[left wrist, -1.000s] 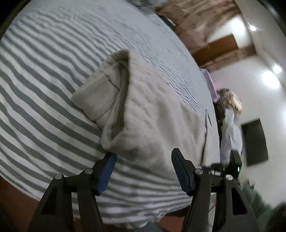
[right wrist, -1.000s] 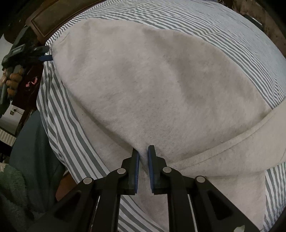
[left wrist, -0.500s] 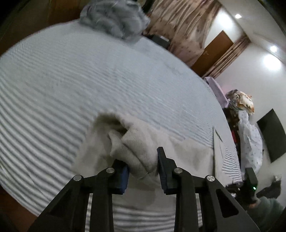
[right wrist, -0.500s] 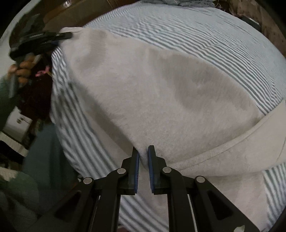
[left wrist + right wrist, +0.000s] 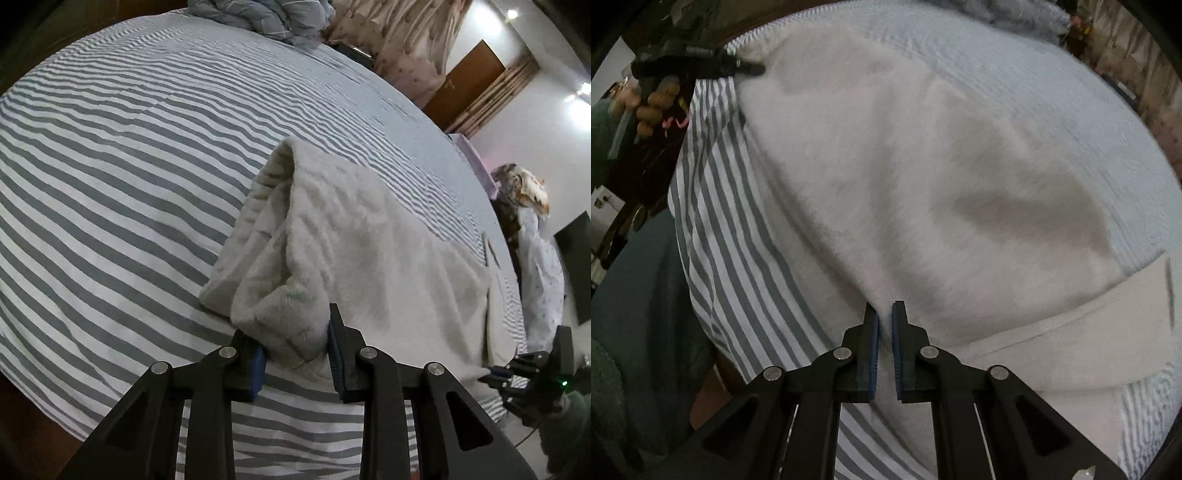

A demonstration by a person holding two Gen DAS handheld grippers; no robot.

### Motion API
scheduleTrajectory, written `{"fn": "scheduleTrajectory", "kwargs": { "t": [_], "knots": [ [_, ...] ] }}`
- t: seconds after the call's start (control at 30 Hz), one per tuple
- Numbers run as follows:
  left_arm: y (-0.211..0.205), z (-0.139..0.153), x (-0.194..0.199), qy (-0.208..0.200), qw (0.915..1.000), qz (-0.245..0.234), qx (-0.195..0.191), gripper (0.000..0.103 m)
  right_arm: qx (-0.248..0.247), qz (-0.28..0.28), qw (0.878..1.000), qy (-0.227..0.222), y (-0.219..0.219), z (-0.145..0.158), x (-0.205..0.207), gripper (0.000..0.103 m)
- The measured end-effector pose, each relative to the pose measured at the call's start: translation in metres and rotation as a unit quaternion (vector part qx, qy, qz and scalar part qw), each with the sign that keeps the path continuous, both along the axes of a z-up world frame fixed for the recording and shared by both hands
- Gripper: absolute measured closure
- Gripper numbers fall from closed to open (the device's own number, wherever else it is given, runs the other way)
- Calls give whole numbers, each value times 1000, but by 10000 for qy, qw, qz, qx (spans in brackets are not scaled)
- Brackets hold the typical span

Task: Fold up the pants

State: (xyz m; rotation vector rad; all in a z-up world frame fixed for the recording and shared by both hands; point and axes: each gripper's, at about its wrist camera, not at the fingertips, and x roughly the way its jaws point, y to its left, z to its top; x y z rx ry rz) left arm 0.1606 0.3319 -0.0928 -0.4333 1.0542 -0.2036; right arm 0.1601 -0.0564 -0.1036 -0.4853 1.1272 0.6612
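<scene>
Cream fleece pants (image 5: 354,236) lie on a grey-and-white striped bed. In the left wrist view my left gripper (image 5: 297,360) is shut on a bunched end of the pants, the thick cloth filling the gap between its blue pads. In the right wrist view the pants (image 5: 923,166) spread wide and billow upward, and my right gripper (image 5: 884,332) is shut on their near edge, with cloth pinched in the narrow gap. The left gripper also shows in the right wrist view (image 5: 753,69) at the far corner of the pants. The right gripper also shows in the left wrist view (image 5: 491,378).
The striped bed cover (image 5: 129,166) stretches far to the left and back. A crumpled grey blanket (image 5: 266,18) lies at the head of the bed. A wooden door (image 5: 469,92) and a clothes-covered stand (image 5: 532,236) are to the right. The bed edge (image 5: 701,258) drops off on the left.
My left gripper has closed on the pants' end and lifted it. The right gripper has stayed shut on the near edge, and the cloth between them has risen and billowed.
</scene>
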Motion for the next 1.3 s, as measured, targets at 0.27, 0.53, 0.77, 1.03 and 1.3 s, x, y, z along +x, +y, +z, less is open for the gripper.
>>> {"fn": "scheduleTrajectory", "kwargs": {
  "t": [0.27,0.53,0.77,1.03,1.3],
  "knots": [
    [-10,4,-1,318,9974,149,628,47,130,-317,9981,507,4,-29,1,79],
    [-39,62,-38,-436,9819,-153,1837,47,1282,-1001,9859,388,-66,60,21,53],
    [-158,105,-62,-1329,9587,-1639,1905,47,926,-2502,9633,304,-173,101,88,52],
    [-323,50,-57,-999,9305,-3342,1119,47,425,-3948,9125,986,-243,99,198,54],
    [-374,-7,-50,-640,9304,-3448,1067,47,-446,-4954,8600,1136,-237,42,301,57]
  ]
}}
